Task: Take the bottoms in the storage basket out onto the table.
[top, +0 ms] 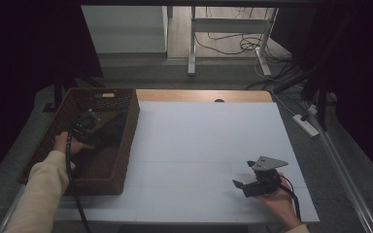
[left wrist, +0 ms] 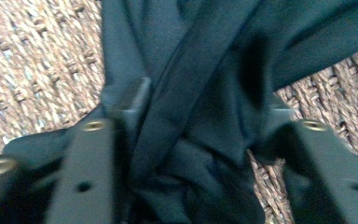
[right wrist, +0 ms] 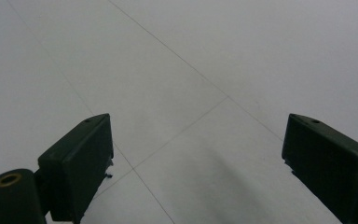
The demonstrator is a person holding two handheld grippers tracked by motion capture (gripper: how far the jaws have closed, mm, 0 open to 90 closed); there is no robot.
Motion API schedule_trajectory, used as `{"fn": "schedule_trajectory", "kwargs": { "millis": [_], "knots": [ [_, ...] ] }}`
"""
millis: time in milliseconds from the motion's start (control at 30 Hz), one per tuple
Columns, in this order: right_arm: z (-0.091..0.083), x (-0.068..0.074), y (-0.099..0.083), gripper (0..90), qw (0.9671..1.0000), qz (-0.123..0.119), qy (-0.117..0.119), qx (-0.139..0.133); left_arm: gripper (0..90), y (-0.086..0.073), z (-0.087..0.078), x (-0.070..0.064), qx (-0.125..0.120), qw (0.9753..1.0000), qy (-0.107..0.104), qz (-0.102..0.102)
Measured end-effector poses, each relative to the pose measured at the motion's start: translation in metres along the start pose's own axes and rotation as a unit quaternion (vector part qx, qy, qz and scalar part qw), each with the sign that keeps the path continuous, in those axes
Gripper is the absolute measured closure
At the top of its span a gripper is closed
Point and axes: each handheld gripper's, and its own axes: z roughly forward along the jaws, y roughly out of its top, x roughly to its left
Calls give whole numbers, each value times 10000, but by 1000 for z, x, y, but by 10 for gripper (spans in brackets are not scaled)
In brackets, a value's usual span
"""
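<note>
While inside wicker basket (top: 126, 145), left claw (left wrist: 200, 116) straddles dark cloth (left wrist: 205, 70), jaws apart w/ folds between, right claw (right wrist: 196, 140) spread wide.

One basket (top: 126, 145) stands on one table (top: 209, 145). One dark cloth (top: 110, 130) lies in the basket. Two grippers are in use: the left gripper (top: 93, 127) and the right gripper (top: 244, 175). Two hands hold them, one gripper each.
</note>
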Motion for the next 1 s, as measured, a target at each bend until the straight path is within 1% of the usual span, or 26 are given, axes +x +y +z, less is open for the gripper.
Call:
{"fn": "schedule_trajectory", "kwargs": {
  "millis": [100, 200, 333, 467, 533, 567, 633, 700, 733, 800, 867, 933, 1000],
  "knots": [
    [0, -1, 0, 89, 10000, 3, -5, -5, 666, -1, -3, 0, 9, 10000, -1, 7],
    [-1, -1, 0, 91, 10000, -7, -32, -43, 713, -1, -4, 1, 16, 10000, -46, 2],
    [-2, -1, 0, 108, 10000, -10, -42, -64, 737, -1, -7, 1, 3, 9999, -109, 14],
    [-2, -1, 0, 108, 10000, -21, -47, -47, 745, -3, -12, 2, -94, 9998, -174, -8],
    [-2, -1, 0, 108, 10000, -15, -43, -48, 746, -4, -15, 1, -154, 9996, -214, -63],
    [-2, -1, 0, 108, 10000, -10, -37, -58, 747, -4, -16, 1, -159, 9996, -206, -50],
    [-1, -1, 0, 108, 10000, -16, -41, -45, 749, -4, -22, -2, -213, 9997, -109, -27],
    [-1, -1, 0, 108, 10000, -7, -37, -41, 751, -7, -30, -2, -455, 9988, -152, -88],
    [-1, -1, 0, 108, 10000, 0, -36, -46, 751, -8, -34, -3, -515, 9986, -108, -97],
    [-1, -1, 0, 108, 10000, -2, -34, -49, 751, -10, -40, -5, -603, 9982, 39, -56],
    [-1, -1, 0, 109, 10000, -9, -45, -62, 751, -12, -44, -9, -725, 9973, 60, -17],
    [-1, -1, 0, 110, 10000, 14, -53, -70, 751, -14, -48, -13, -727, 9972, 149, 81],
    [-1, -1, 0, 110, 10000, 25, -65, -60, 752, -15, -51, -17, -762, 9967, 251, 112]
  ]
}}
